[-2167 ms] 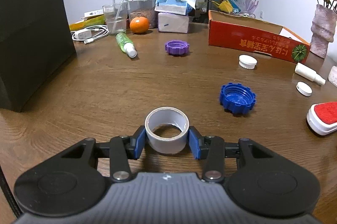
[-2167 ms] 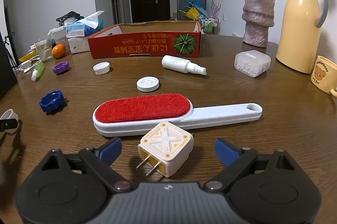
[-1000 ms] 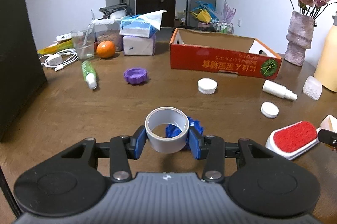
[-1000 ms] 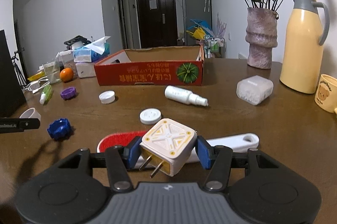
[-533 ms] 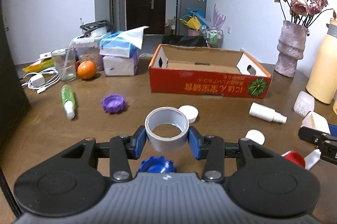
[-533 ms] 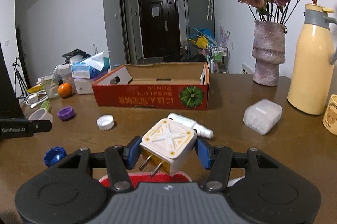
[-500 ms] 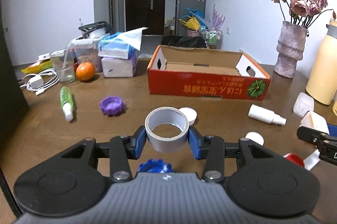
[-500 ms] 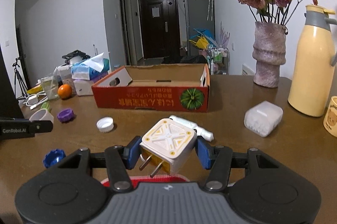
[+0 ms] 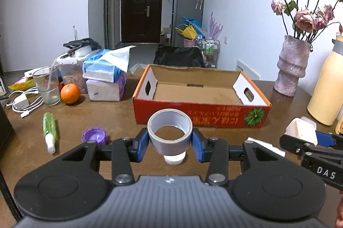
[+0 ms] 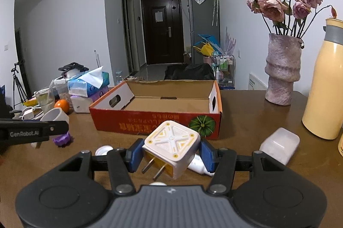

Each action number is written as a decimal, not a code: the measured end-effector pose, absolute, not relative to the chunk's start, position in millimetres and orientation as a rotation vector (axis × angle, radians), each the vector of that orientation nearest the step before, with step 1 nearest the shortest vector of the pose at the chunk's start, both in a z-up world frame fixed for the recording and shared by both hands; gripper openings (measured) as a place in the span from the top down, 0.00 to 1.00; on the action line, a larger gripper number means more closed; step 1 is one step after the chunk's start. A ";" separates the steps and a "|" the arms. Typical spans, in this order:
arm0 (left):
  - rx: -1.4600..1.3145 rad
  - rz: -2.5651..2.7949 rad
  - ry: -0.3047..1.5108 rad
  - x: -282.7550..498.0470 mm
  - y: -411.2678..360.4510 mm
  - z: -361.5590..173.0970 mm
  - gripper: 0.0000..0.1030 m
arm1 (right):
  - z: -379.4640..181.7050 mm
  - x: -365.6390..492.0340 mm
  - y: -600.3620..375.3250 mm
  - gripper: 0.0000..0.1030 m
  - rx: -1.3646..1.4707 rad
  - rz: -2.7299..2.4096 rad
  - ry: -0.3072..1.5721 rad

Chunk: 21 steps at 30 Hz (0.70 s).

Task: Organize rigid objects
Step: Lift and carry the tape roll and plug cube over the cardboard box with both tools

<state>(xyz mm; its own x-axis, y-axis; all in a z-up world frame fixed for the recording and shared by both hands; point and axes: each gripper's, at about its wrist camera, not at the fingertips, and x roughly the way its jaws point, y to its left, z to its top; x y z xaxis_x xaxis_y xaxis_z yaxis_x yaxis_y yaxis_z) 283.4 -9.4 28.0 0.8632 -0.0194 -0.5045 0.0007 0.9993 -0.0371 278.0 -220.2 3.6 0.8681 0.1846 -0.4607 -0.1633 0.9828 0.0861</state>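
Up front in the left wrist view, the left tongs (image 9: 170,143) are clamped on a grey roll of tape (image 9: 169,131), its open ring facing up, both blue pads pressed against its sides and the roll held clear above the brown bench (image 9: 107,116). Just beyond it stands the red cardboard box (image 9: 199,118), open and bare inside. A white cap (image 9: 174,159) lies on the bench below the roll, a purple cap (image 9: 94,135) to the left of it, and a green spray bottle (image 9: 49,131) lies further left. An orange (image 9: 70,93), a glass (image 9: 46,86) and tissue packs (image 9: 105,82) sit at the far left. At the right edge the right tongs (image 9: 304,137) appear, holding the white plug adapter (image 9: 301,131).

Seen from the right wrist, the right tongs (image 10: 171,156) are clamped on the plug adapter (image 10: 171,145), tilted, its two metal prongs pointing down and toward the camera. It hangs in front of the box's (image 10: 158,123) near wall. A white spray bottle (image 10: 198,164) lies on the bench (image 10: 246,121) behind the right pad, a frosted plastic box (image 10: 278,145) to the right of it. A vase of dried roses (image 10: 282,71) and a yellow thermos (image 10: 325,86) stand at the right. At the left, the left tongs (image 10: 54,121) hold the roll of tape (image 10: 54,115).
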 end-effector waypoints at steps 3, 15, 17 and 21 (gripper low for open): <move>-0.041 -0.012 0.524 294.4 -10.2 31.4 0.57 | 6.6 289.7 -217.0 0.47 0.046 0.182 0.487; -0.058 -0.009 0.521 345.1 -10.0 37.1 0.57 | 13.7 338.1 -208.8 0.47 0.064 0.182 0.490; -0.065 -0.009 0.519 355.3 -10.4 38.1 0.57 | 14.8 346.6 -208.1 0.47 0.068 0.186 0.492; -0.075 -0.009 0.512 373.5 -11.2 38.5 0.57 | 16.3 365.1 -206.1 0.47 0.073 0.189 0.489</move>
